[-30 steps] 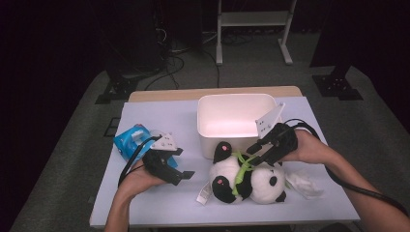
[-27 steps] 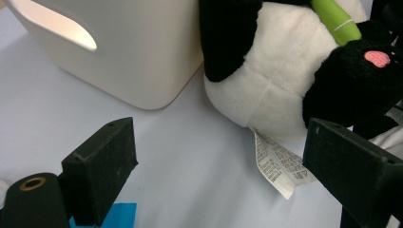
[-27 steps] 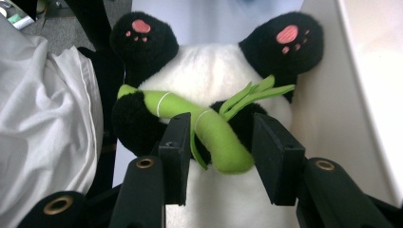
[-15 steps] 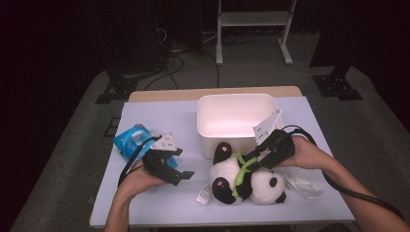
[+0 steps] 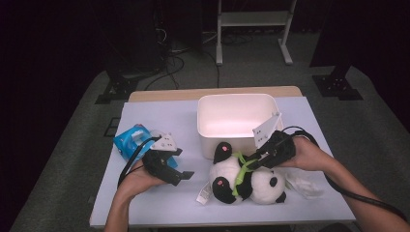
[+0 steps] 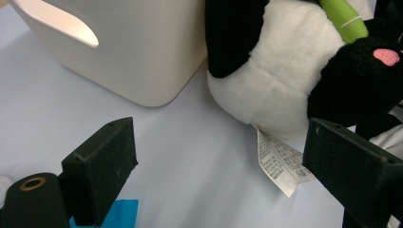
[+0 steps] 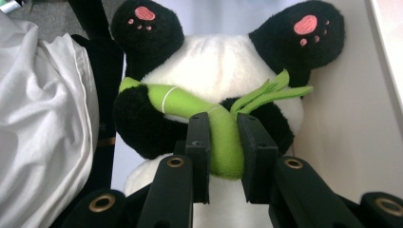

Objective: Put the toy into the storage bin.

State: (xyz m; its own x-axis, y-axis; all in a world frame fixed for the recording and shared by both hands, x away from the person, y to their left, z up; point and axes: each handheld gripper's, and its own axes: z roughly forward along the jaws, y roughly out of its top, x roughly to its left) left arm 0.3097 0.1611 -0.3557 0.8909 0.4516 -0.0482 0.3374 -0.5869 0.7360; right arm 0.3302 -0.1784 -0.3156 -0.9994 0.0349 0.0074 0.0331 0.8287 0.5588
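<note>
A black-and-white panda plush [image 5: 251, 181] lies on its back on the pale table [image 5: 159, 121], just in front of a white bin [image 5: 200, 121]. It hugs a green bamboo stalk [image 7: 180, 102] across its belly. My right gripper [image 7: 223, 126] has just been closing, and its pads now squeeze that stalk between them. In the high view the right gripper [image 5: 251, 162] reaches over the panda from the right. To the panda's left my left gripper [image 5: 183, 176] rests open, nothing between its jaws [image 6: 223, 152], which face the plush [image 6: 280, 85] and its paper tag [image 6: 280, 161].
A blue packet [image 5: 128, 142] lies behind the left hand. A crumpled white cloth [image 5: 302, 183] sits to the right of the panda, under the right forearm. The bin's wall [image 6: 142, 47] stands close beside the panda's feet. Cables trail from both grippers.
The right gripper's jaws have narrowed onto the green stalk, and the hand has edged slightly towards the panda. The left hand and gripper have stayed still.
</note>
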